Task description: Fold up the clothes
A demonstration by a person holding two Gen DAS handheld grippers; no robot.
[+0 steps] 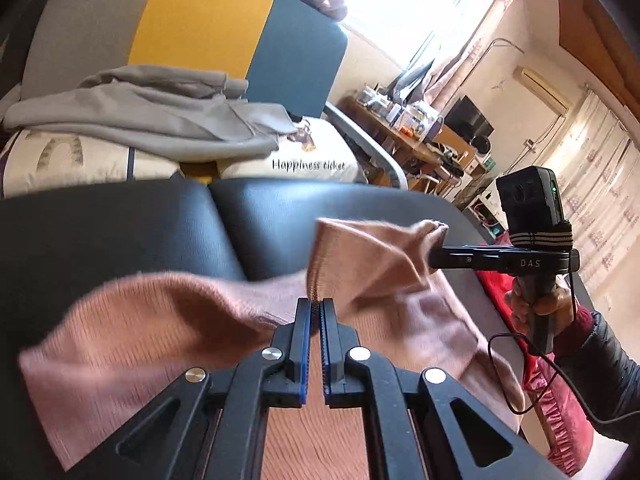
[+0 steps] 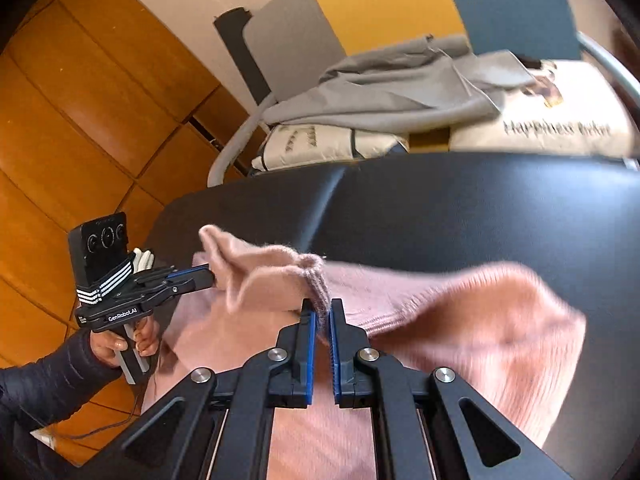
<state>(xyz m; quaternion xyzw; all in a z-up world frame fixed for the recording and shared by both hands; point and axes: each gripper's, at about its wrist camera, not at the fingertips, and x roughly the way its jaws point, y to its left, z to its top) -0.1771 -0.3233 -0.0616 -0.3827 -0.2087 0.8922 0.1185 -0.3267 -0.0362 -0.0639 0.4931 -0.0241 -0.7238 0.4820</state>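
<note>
my left gripper (image 1: 317,305) has its blue-padded jaws pressed together on a ribbed hem edge of the fuzzy pink knitted sweater (image 1: 160,320), and my right gripper (image 2: 323,307) is clamped the same way on another ribbed edge of it. the sweater lies spread across the black padded leather table (image 1: 120,232), with the held edges lifted off the surface and the rest sagging down toward me. from the left view my right hand (image 1: 536,304) wraps the pistol handle, a dark quilted sleeve (image 1: 600,360) behind it. beyond the table, a crumpled grey garment (image 1: 160,112) rests on a cream printed cushion (image 1: 304,156) in a chair with grey, yellow and blue panels (image 1: 200,20). something red and ruffled (image 1: 552,400) lies under the table's right edge, maybe a cushion; the blur hides it.
</note>
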